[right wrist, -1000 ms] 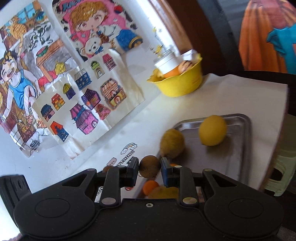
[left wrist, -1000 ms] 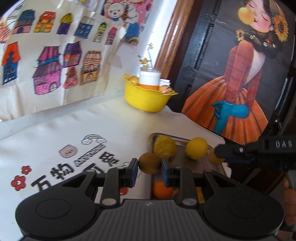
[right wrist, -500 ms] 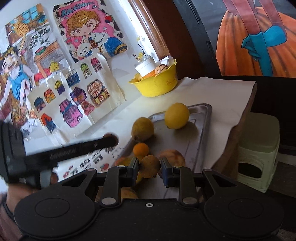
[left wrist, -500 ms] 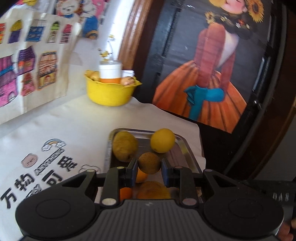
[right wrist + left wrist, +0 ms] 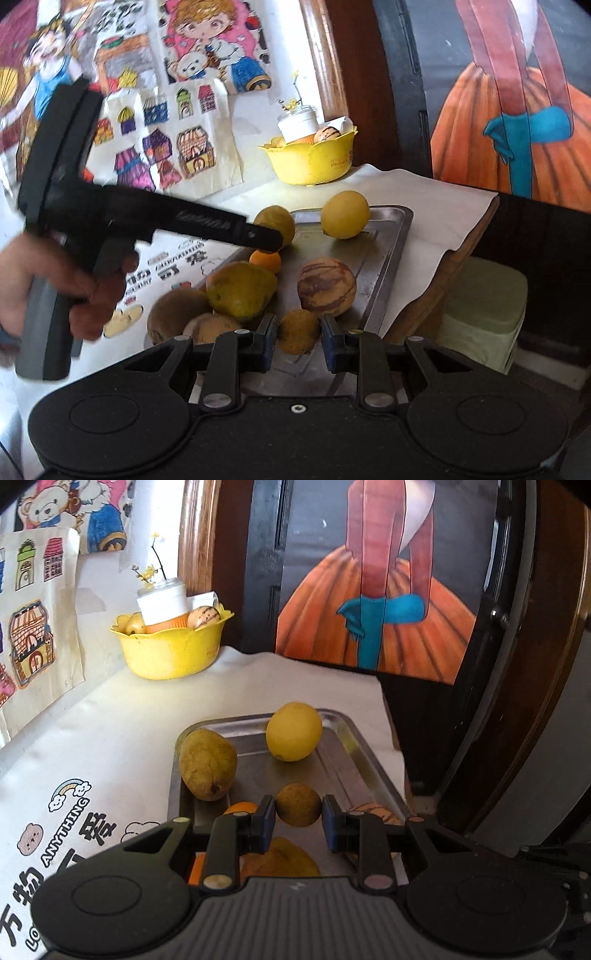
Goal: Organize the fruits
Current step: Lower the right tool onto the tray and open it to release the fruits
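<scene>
I'm holding a brown fruit (image 5: pixel 298 805) clamped in my left fingers (image 5: pixel 264 821) and another (image 5: pixel 297 331) in my right fingers (image 5: pixel 266 341), above the tray (image 5: pixel 389 251) carrying a lemon (image 5: pixel 344 219), pears and an orange (image 5: pixel 265 261).

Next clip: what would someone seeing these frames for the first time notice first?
Probably the two small brown fruits, one pinched in the left tool and one in the right tool, both held over the steel tray. Next, the bright yellow lemon at the tray's far end, and the yellow bowl against the wall of children's drawings.
</scene>
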